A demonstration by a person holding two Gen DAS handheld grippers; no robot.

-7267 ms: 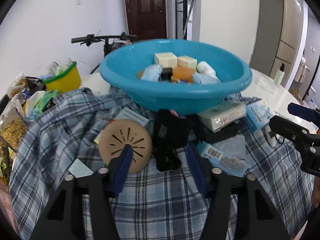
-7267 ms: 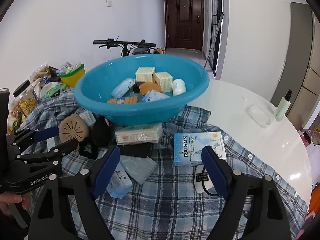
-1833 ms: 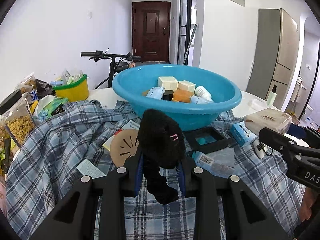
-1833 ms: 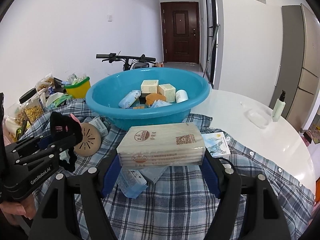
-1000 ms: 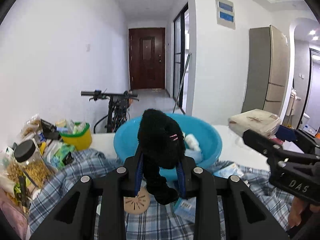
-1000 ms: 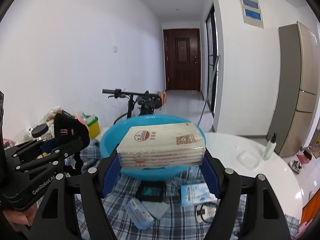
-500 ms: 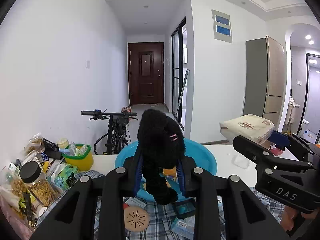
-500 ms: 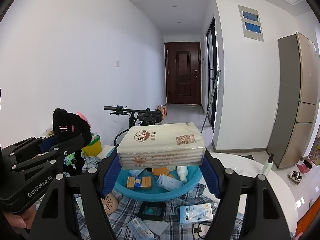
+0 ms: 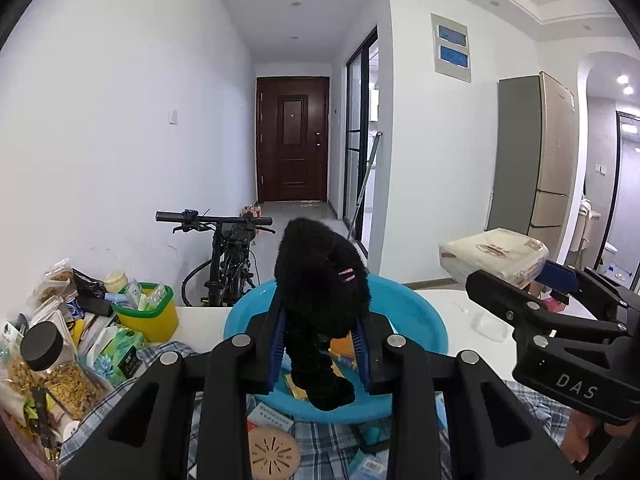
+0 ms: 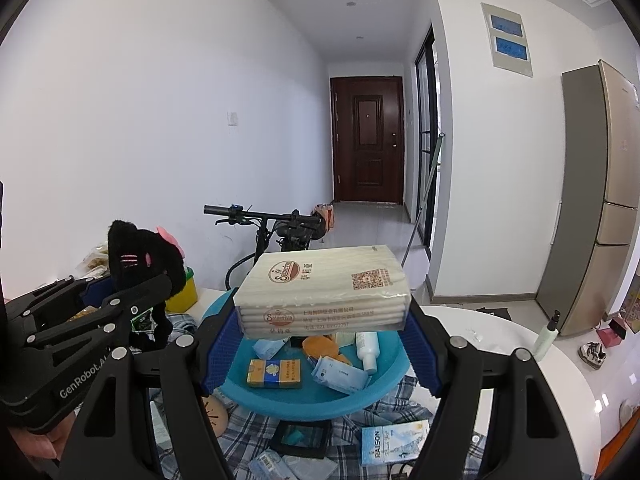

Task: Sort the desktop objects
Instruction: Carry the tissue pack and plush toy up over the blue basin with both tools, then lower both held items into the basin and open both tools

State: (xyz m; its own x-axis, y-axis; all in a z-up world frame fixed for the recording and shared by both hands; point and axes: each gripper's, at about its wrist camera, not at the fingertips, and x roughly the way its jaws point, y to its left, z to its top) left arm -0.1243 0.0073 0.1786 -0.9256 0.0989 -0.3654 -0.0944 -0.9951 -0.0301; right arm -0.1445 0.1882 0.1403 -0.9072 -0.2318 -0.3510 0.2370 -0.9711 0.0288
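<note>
My left gripper (image 9: 319, 354) is shut on a black plush toy (image 9: 321, 280) with pink whisker marks, held high above the blue basin (image 9: 420, 316). The toy also shows in the right wrist view (image 10: 136, 260). My right gripper (image 10: 322, 348) is shut on a pack of tissues (image 10: 324, 292) in beige wrap, also held above the basin (image 10: 384, 390). The pack also shows at the right of the left wrist view (image 9: 494, 254). The basin holds several small boxes, packets and a white bottle (image 10: 366, 346).
A plaid cloth (image 10: 248, 436) under the basin carries a black frame (image 10: 302, 438), a blue "RAISON" box (image 10: 394, 446) and a tan round disc (image 9: 274, 454). A yellow tub (image 9: 146, 316) and snack jars (image 9: 52, 372) stand at left. A pump bottle (image 10: 546, 338) stands on the white table.
Both grippers have risen a little further with their loads. The basin and table sit lower in both views.
</note>
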